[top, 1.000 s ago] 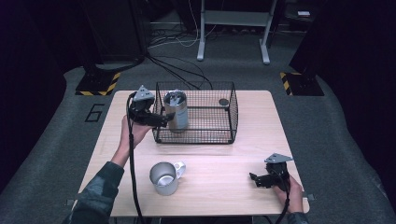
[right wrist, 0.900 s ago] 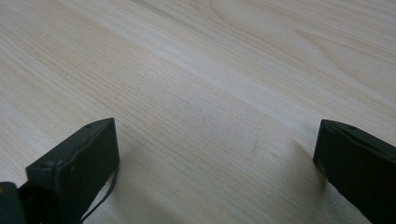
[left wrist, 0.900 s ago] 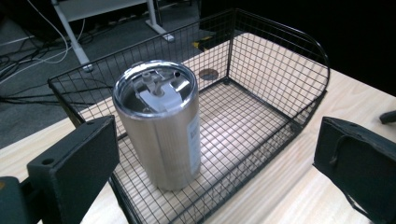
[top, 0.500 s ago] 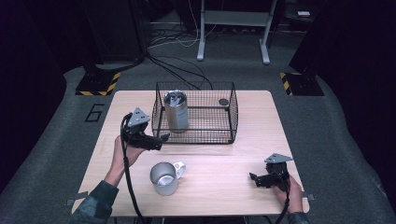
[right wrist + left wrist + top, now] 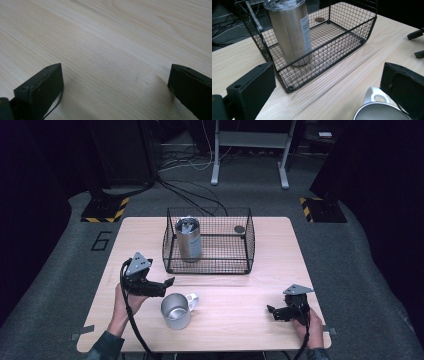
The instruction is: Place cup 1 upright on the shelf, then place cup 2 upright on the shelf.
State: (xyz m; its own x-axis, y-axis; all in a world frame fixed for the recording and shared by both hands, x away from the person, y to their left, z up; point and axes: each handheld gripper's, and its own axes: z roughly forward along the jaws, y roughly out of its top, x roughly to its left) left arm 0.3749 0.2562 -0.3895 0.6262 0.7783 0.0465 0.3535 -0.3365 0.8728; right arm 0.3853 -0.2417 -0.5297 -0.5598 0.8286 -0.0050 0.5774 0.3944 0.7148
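Here the left gripper (image 5: 167,282), jaws wide, hovers just left of the mug (image 5: 176,310). The right gripper (image 5: 272,312), jaws wide, rests well right of the mug.

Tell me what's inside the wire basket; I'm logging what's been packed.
Inside the wire basket, a lidded steel tumbler stands upright at its left end, and a small dark round object lies in the far right corner. The tumbler's contents are hidden by the lid.
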